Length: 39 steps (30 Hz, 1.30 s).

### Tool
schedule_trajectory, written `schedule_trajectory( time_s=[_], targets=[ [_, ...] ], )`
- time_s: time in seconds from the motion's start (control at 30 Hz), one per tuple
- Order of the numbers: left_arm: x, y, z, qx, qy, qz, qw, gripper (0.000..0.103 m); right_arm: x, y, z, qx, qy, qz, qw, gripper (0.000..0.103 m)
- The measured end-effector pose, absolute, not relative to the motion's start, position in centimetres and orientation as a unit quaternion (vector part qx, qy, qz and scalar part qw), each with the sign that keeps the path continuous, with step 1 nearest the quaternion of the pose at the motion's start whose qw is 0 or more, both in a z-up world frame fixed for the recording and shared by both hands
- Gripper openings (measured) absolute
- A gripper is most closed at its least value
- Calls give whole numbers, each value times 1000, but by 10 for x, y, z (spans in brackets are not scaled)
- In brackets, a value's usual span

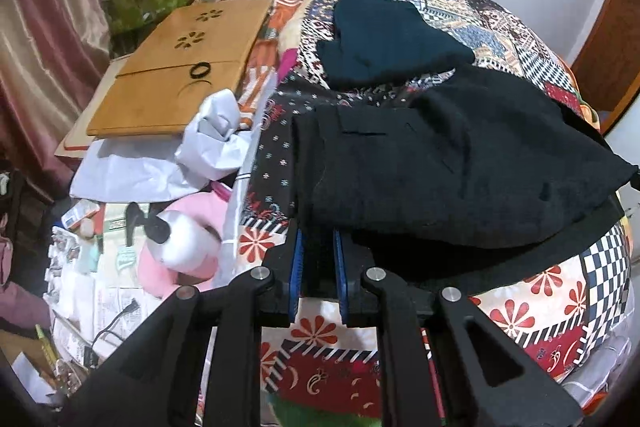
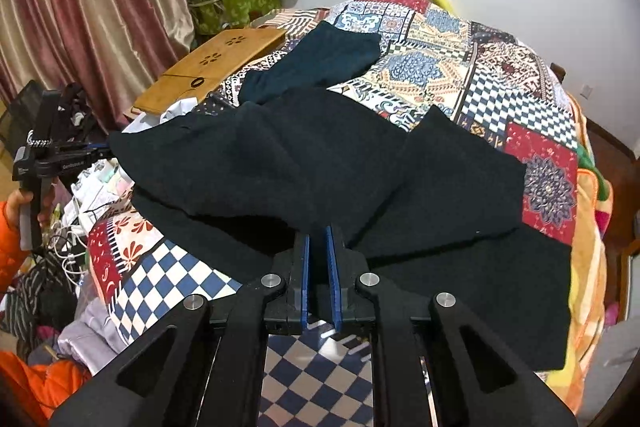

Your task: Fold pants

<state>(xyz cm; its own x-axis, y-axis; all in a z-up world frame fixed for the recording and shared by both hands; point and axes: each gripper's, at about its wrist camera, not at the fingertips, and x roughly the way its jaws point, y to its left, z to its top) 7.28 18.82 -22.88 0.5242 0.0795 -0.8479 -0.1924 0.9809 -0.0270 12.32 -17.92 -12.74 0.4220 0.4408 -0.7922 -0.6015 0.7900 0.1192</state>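
Note:
Black pants (image 1: pixel 440 163) lie spread on a patchwork quilt (image 1: pixel 552 299) and are folded partly over themselves. My left gripper (image 1: pixel 318 239) is shut on the pants' near left edge and holds that layer raised. In the right wrist view the same pants (image 2: pixel 320 163) drape across the bed, and my right gripper (image 2: pixel 318 239) is shut on their near edge with cloth pinched between the blue pads (image 2: pixel 306 267). The left gripper (image 2: pixel 60 155) also shows at the far left of that view, gripping the pants' left corner.
A dark teal folded garment (image 1: pixel 384 39) lies farther back on the quilt (image 2: pixel 480 75). A wooden lap tray (image 1: pixel 180 67) sits at the left, with white paper (image 1: pixel 192 155), a pink plush toy (image 1: pixel 180 251) and floor clutter below. Curtains (image 2: pixel 80 7) hang at the left.

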Motion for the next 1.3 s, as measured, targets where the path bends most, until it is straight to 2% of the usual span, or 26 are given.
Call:
schedule_trajectory(
  time_s=[0.1,0.23,0.4,0.47,0.53,0.67,0.73,0.93,1.3],
  targets=[
    [74,192,-216,-57,472,95,875,26,123,-184,-119,-87,431,307,844,14],
    [86,191,-196,-51,446,120,886,57,127,-197,-103,-78,410,290,861,22],
    [120,170,-170,-32,423,105,900,63,138,-210,-89,-70,392,261,880,44],
    [135,158,-163,-30,419,92,903,71,147,-214,-86,-72,387,245,886,50],
    [154,142,-156,-26,413,72,907,76,158,-219,-85,-70,387,235,889,52],
    [194,110,-149,-4,405,41,913,92,187,-227,-90,-69,394,220,889,53],
    [215,94,-150,7,405,27,914,95,207,-229,-98,-70,403,213,887,53],
    [271,61,-168,23,424,-18,905,95,270,-227,-131,-65,444,207,869,53],
    [328,40,-236,42,485,-50,872,95,366,-187,-198,-70,511,240,823,53]
  ],
)
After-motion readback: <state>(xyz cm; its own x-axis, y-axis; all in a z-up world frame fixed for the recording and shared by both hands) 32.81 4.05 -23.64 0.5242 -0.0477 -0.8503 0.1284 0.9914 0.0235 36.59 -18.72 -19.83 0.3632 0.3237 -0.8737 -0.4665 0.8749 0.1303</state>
